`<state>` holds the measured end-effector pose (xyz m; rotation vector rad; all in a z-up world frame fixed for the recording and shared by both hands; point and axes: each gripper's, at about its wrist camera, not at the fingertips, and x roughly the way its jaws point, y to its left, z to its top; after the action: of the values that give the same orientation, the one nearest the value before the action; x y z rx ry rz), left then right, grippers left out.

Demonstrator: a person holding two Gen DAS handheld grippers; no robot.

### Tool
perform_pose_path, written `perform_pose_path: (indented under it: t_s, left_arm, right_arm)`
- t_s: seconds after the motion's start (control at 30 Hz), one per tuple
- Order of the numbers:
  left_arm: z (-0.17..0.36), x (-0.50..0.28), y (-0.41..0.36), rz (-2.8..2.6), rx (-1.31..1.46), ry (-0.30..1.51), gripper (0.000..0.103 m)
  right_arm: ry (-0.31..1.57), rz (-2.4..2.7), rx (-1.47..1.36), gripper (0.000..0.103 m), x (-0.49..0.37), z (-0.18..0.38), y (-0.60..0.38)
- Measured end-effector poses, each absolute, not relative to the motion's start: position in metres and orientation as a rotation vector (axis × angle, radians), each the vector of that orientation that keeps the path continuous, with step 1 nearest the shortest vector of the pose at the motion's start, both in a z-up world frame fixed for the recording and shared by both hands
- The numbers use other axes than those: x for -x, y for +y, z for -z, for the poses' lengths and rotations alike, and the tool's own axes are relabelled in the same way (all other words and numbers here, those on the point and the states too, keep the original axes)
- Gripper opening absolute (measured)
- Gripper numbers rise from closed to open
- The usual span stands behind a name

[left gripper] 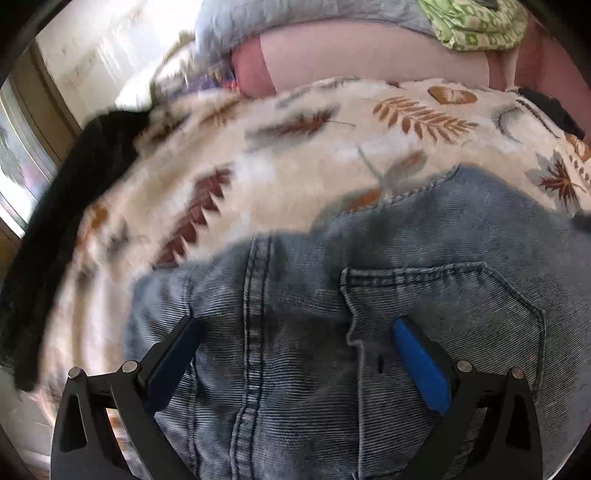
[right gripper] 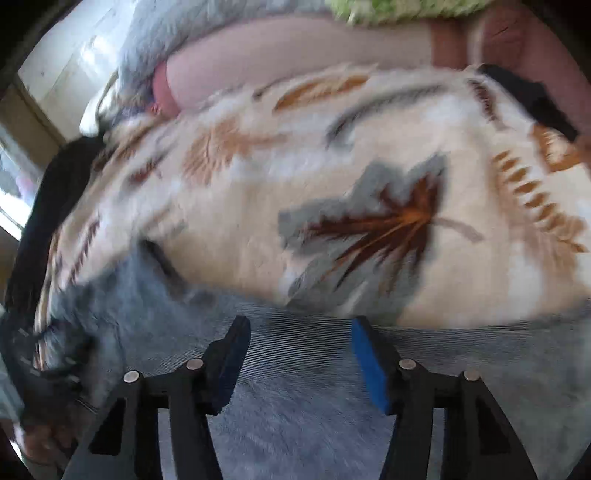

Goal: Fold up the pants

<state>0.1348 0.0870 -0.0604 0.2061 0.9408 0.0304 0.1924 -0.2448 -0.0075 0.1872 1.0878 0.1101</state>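
Note:
Light blue jeans lie on a cream blanket with a leaf print. In the left wrist view the seat is up, showing the centre seam and a back pocket. My left gripper hangs over this part, open wide, one finger on each side of the seam, with nothing pinched. In the right wrist view, which is blurred, my right gripper is over the denim near its edge against the blanket. Its pads stand apart and grip nothing.
A black garment lies along the blanket's left edge, beside a window. At the back are a pink cushion, a grey cover and a green patterned cloth. A dark blurred shape sits at the right view's lower left.

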Motion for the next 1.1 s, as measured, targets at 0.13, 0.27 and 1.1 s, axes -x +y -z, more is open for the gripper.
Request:
perform_pose_path:
  t_s: [0.13,0.27,1.1]
  left_arm:
    - [0.064,-0.135,0.090,-0.040,-0.163,0.920,0.103]
    - [0.063,-0.133,0.090,-0.038,-0.163,0.914,0.103]
    - [0.020,-0.074,-0.115,0.393,0.019,0.945,0.103]
  right_arm:
    - [1.096,-0.113,-0.100,0.075,-0.182,0.011,-0.250]
    - [1.098,-0.109,-0.097,0.075,-0.181,0.015,-0.255]
    - [0.829,0.021,-1.256,0.078,0.015,0.050,-0.494]
